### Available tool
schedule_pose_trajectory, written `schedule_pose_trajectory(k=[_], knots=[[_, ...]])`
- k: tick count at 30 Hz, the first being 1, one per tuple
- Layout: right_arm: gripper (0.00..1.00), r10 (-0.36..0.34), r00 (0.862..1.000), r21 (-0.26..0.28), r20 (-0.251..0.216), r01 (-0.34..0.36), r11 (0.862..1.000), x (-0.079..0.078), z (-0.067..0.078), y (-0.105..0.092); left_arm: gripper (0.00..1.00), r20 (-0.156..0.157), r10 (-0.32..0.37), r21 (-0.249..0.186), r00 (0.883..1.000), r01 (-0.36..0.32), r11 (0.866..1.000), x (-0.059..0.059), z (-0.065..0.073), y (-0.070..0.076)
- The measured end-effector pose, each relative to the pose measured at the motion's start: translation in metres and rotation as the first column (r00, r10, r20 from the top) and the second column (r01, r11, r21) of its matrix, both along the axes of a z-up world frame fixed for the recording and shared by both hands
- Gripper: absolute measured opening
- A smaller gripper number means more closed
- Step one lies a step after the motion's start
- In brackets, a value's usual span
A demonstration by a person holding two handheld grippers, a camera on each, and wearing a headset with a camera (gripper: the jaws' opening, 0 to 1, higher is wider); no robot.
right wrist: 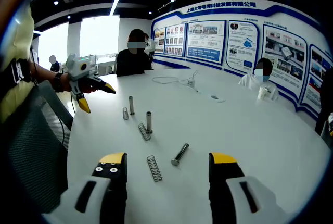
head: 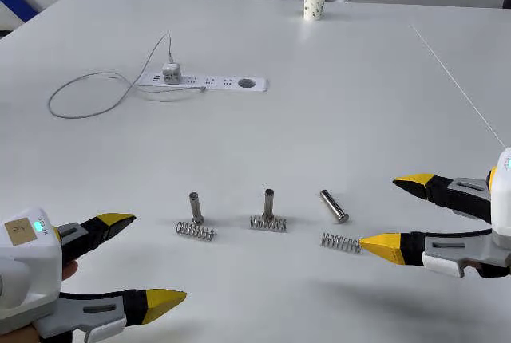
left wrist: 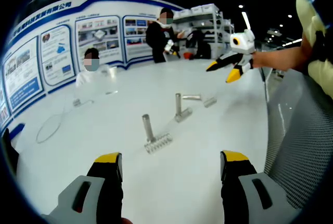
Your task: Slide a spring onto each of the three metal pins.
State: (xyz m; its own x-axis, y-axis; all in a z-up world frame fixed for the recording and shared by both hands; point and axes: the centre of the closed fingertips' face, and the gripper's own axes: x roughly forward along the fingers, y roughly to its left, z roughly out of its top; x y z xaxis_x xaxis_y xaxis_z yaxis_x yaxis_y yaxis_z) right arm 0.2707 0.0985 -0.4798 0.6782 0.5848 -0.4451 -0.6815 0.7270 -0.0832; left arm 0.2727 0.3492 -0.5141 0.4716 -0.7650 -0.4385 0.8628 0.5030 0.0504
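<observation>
Right tongs (head: 380,211), open and empty, are nearest the short coiled steel spring (head: 341,242), lying on the white table (head: 335,104) just beside the toppled grey metal pin (head: 334,206), its long axis pointing at them; left tongs (head: 158,257), open too, well apart from that pin.

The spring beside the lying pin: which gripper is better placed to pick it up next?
Probably the right gripper: its open jaws point at that spring, one tip almost at its end. The left gripper sits beyond both upright pins.

I am looking into an office showroom: a row of blue-and-white information boards (right wrist: 218,39), and people (right wrist: 136,57) gathered at a large white counter (head: 359,120).
</observation>
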Motion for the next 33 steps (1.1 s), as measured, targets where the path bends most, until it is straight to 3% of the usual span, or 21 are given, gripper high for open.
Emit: schedule_pose_trajectory(k=[7,12,22,33], knots=[[0.59,-0.003,0.999,-0.003,-0.033,0.003,1.000,0.007,0.000,0.004,0.78,0.003,0.003,-0.008,1.000,-0.003,1.000,-0.002,0.001,-0.002],[0.52,-0.023,0.998,-0.043,-0.051,0.021,0.999,0.017,-0.002,0.006,0.78,0.002,0.003,-0.012,1.000,-0.003,1.000,-0.002,0.000,-0.003],[0.43,-0.056,0.996,-0.070,-0.072,0.051,0.996,0.037,-0.006,0.012,0.78,0.003,-0.005,-0.016,1.000,0.005,1.000,-0.001,0.000,-0.005],[0.32,-0.135,0.982,-0.112,-0.134,0.120,0.986,0.063,-0.020,0.010,0.78,-0.003,-0.014,-0.019,1.000,0.014,1.000,-0.001,-0.001,-0.008]])
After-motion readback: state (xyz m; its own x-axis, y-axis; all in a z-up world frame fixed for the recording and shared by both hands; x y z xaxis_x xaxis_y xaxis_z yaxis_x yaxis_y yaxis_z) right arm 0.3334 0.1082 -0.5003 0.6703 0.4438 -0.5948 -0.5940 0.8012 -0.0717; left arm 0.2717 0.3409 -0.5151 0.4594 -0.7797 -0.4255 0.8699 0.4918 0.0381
